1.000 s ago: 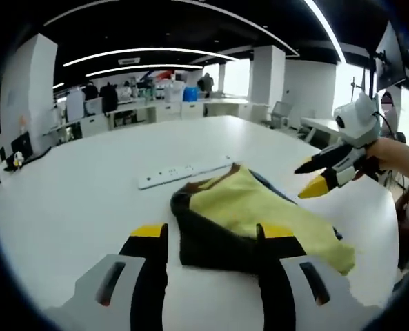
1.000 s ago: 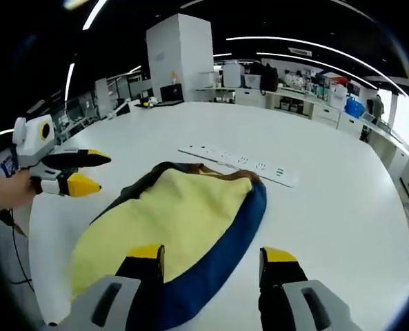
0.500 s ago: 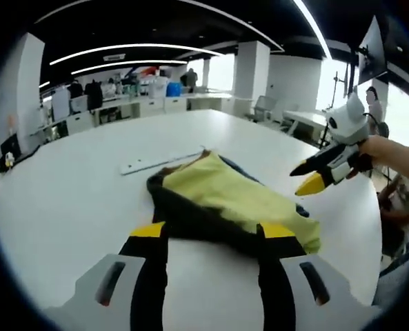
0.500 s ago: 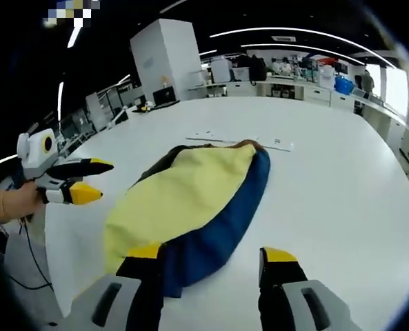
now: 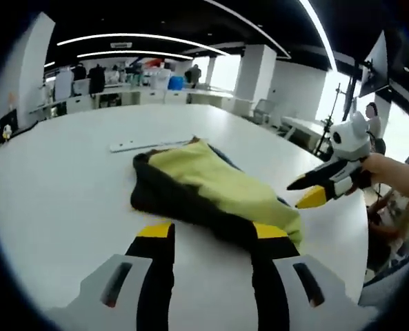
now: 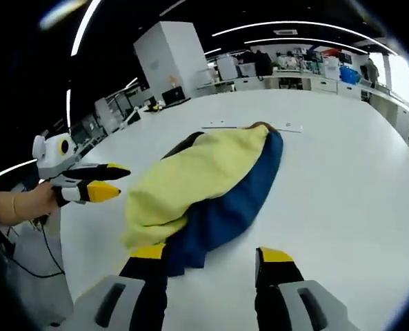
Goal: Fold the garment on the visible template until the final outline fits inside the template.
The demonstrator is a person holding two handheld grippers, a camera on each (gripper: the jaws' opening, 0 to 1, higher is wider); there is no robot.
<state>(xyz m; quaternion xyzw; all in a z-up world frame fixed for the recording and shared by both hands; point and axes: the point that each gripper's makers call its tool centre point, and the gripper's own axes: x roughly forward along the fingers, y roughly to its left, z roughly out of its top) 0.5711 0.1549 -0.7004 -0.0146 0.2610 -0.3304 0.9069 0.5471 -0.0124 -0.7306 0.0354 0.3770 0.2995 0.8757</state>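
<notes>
While folded, garment [image 6: 211,183] long axis runs toward power strip [image 6: 252,127].

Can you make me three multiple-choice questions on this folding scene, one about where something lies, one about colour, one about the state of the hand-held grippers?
1. Where does the white strip lie?
A. on the table beyond the garment
B. on top of the garment
C. between a gripper's jaws

2. What colour is the garment's top layer?
A. red
B. pale yellow
C. white

3. What state are the two hand-held grippers in?
A. both shut on cloth
B. one open, one shut
C. both open, holding nothing

Answers:
1. A: it rests on the white table at the garment's far end.
2. B: yellow lies over blue and dark layers.
3. C: the left hand-held gripper and right hand-held gripper show parted, empty jaws.
</notes>
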